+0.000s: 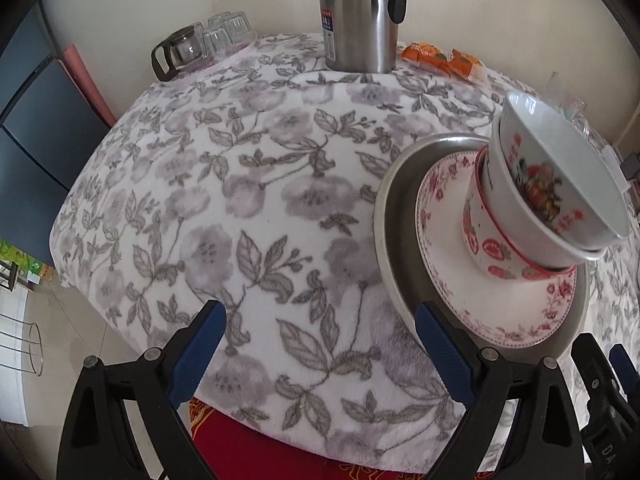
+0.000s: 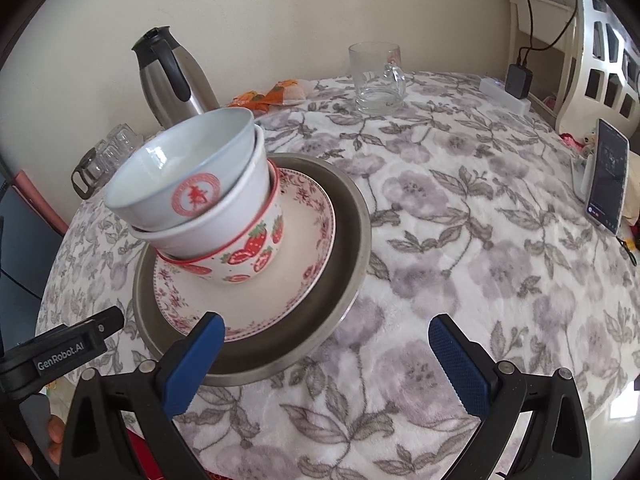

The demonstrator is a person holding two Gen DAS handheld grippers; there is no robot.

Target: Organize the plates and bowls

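Looking along the left wrist view: left gripper (image 1: 320, 344) jaws wide apart, nothing between them, hovering over the floral tablecloth (image 1: 256, 200). Stack sits at 3 o'clock: steel plate (image 1: 390, 216) on the cloth, pink-floral plate (image 1: 516, 308) on it, strawberry bowl (image 1: 486, 240) on that, then a plain white bowl (image 1: 496, 184) and a printed white bowl (image 1: 560, 168) nested on top, all leaning right. Right blue pad overlaps the steel plate's rim in frame; can't tell if touching. Steel thermos jug (image 1: 362, 16) at 12, upturned glasses (image 1: 224, 34) with a glass pot (image 1: 180, 52) at 11, orange snack packets (image 1: 442, 58) at 1.

Right wrist view: right gripper (image 2: 326, 354) jaws wide apart, holding nothing. Same stack at 9–10 o'clock; left pad overlaps the steel plate (image 2: 352, 216) rim. Top bowl (image 2: 180, 168) shows a red round emblem inside. Glass mug (image 2: 376, 78) at 12, phone (image 2: 608, 176) propped upright at 2–3, charger (image 2: 518, 80) at 1. Left gripper's body visible at 8.
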